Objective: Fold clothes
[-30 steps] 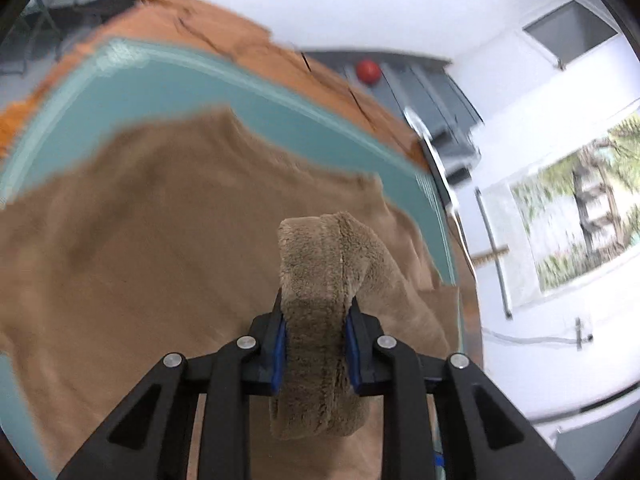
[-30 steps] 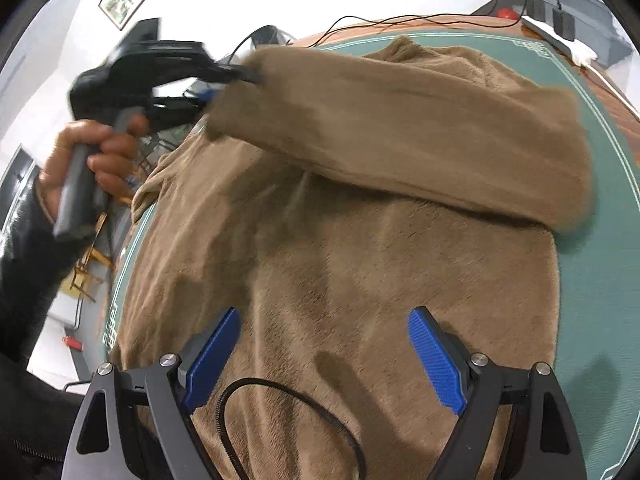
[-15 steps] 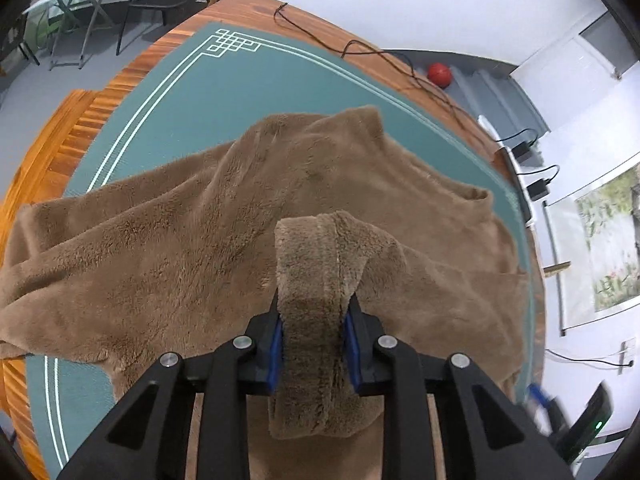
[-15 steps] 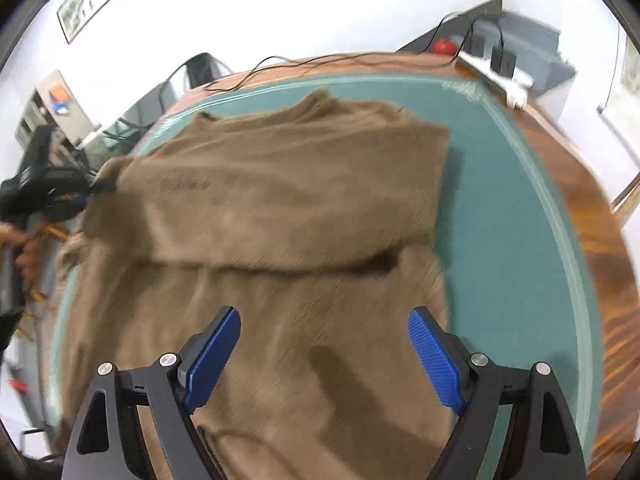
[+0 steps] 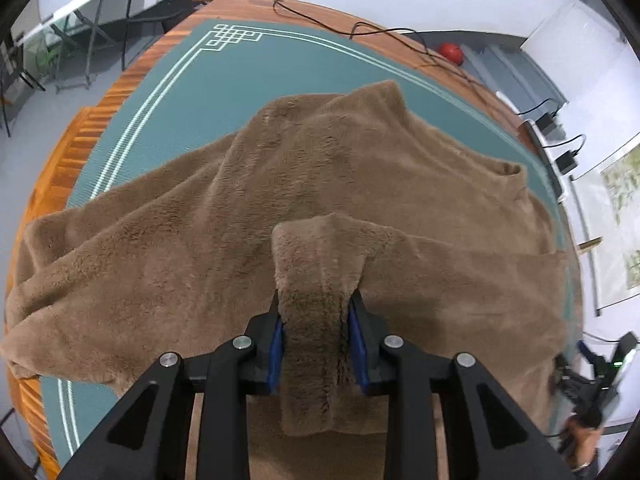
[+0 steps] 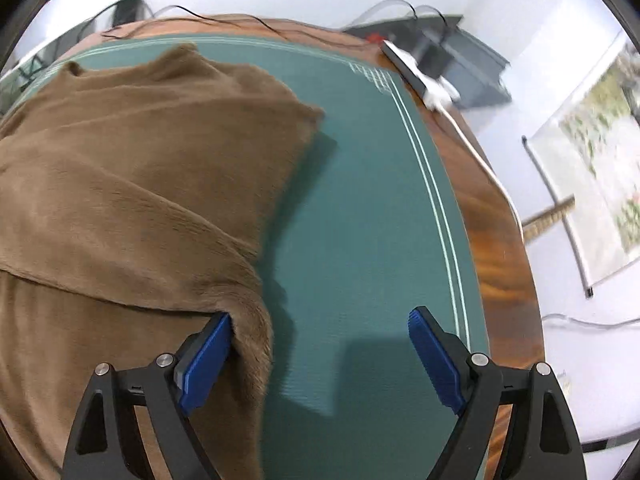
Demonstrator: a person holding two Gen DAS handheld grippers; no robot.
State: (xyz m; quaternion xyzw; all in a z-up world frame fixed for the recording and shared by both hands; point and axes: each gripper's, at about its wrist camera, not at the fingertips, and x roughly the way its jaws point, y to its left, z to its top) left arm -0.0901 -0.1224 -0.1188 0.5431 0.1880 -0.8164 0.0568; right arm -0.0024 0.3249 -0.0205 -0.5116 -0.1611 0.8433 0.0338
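Note:
A brown fleece sweater lies spread on the green mat, one sleeve trailing to the left edge. My left gripper is shut on a sleeve cuff of the sweater, held above the garment's body. In the right wrist view the same sweater fills the left half, with a folded layer on top. My right gripper stands open over the sweater's right edge; its left pad touches the fabric, the right pad hangs over the bare mat.
The wooden table rim runs around the mat. A white power strip with cables lies at the far corner. A red ball sits beyond the table. Chairs stand at far left. A person's hand with the other gripper shows at lower right.
The left gripper carried the cuff further across the sweater body and lower. The right gripper swung right, from over the sweater's middle to its right edge, with bare mat between its fingers.

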